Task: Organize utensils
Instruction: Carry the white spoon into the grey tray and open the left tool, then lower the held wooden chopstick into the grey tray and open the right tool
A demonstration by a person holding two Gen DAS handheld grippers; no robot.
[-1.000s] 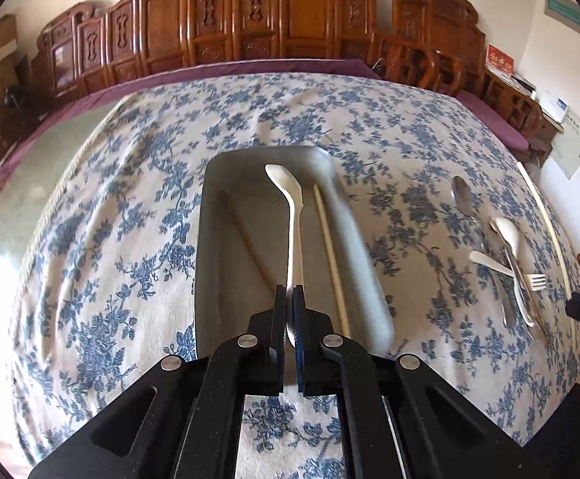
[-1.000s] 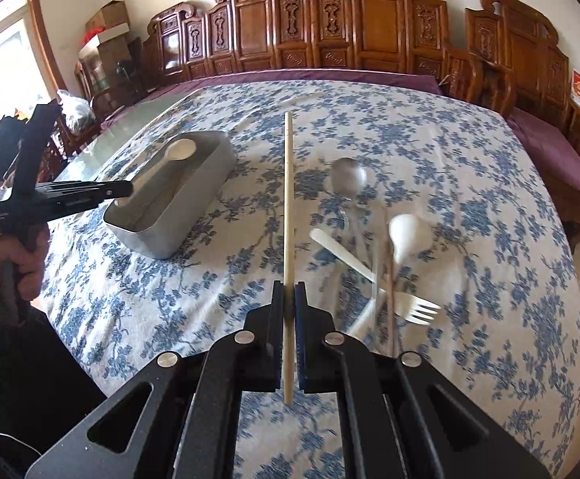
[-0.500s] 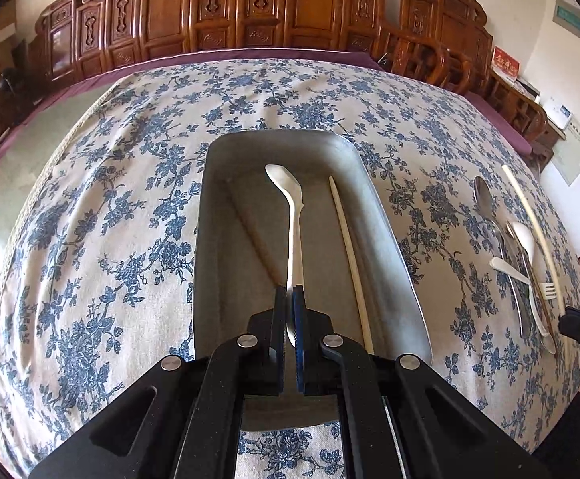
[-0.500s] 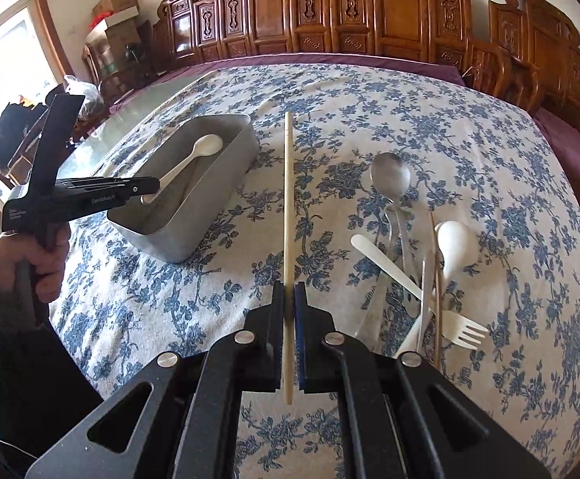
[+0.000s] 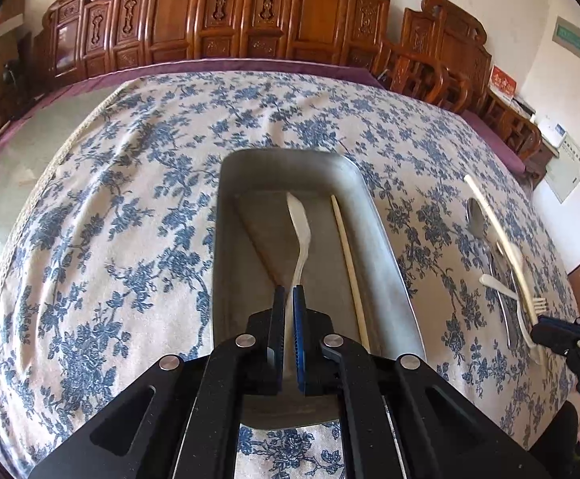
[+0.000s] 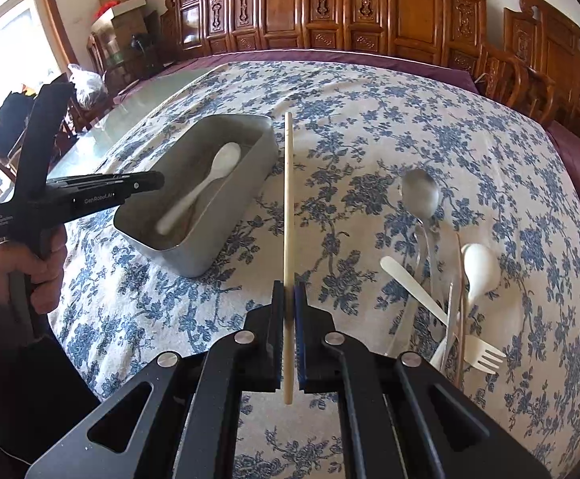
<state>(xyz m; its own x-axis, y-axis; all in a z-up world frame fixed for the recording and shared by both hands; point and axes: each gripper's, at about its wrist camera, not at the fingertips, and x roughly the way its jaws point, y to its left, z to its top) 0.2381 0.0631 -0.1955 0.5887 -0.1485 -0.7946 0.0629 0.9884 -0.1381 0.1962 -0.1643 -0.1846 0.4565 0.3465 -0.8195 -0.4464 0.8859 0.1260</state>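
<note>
A grey metal tray (image 5: 386,239) lies on the flowered tablecloth; it also shows in the right wrist view (image 6: 226,215). My left gripper (image 5: 289,293) stands over the tray's near end with its jaws slightly parted around the handle of a white spoon (image 5: 300,227). In the right wrist view the spoon (image 6: 210,183) lies blurred in the tray, past the left gripper (image 6: 158,179). A pale chopstick (image 5: 350,267) lies in the tray. My right gripper (image 6: 289,291) is shut on a second chopstick (image 6: 288,199), held above the cloth right of the tray.
A loose pile lies right of the tray: a metal spoon (image 6: 420,195), a white spoon (image 6: 479,267), a white fork (image 6: 441,307) and more cutlery. Carved wooden chairs (image 6: 370,12) ring the table. My right gripper (image 5: 569,339) shows at the left view's right edge.
My left gripper lowered over the tray and its jaws parted slightly; the white spoon now lies in the tray. My right gripper carried its chopstick left toward the tray.
</note>
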